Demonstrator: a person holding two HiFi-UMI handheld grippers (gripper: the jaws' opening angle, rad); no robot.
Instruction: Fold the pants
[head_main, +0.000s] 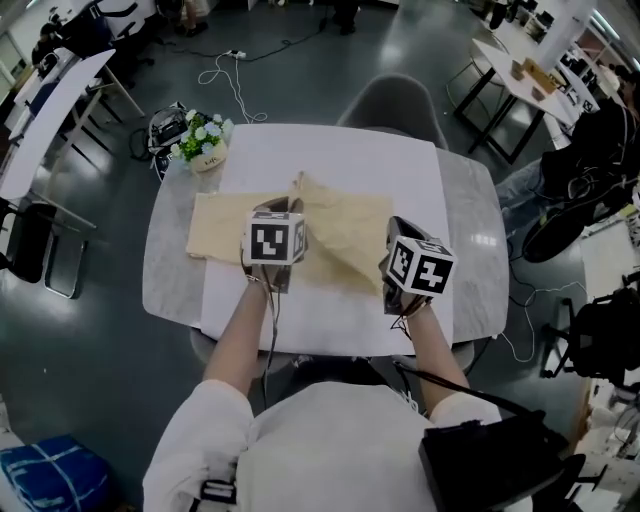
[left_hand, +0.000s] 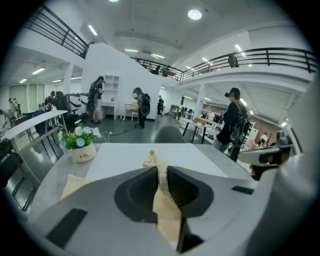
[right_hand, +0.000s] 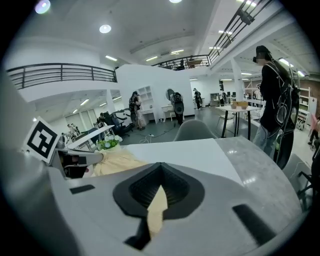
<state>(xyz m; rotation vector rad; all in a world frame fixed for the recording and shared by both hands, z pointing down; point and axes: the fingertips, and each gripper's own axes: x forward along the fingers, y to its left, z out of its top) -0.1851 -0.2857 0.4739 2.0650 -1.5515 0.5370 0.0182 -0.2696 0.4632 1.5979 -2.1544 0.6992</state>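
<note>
Grey tabletop (head_main: 470, 250) under a white mat (head_main: 400, 170) fills the head view, with a flower pot (head_main: 205, 150) at its far left corner. The beige pants (head_main: 225, 235) lie flat on the mat just on the near side of the flower pot and rise to a peak further right of it. The left gripper (head_main: 288, 212) and right gripper (head_main: 395, 250) hang side by side at the raised part. An empty chair (head_main: 390, 100) stands beyond the table, well right of the flower pot. Seen from the left gripper view, the jaws are clenched on a bunched ridge of pants cloth, whose tip pokes out past them, right of the flower pot. Seen from the right gripper view, the jaws pinch a thin flap of the same cloth, and a standing person (right_hand: 272, 100) is far right of the flower pot. The step looks like carrying the lifted half over the flat half. Both grips should travel level and taut, and let go only once the edges match. The flower pot sits close enough to be brushed.
</note>
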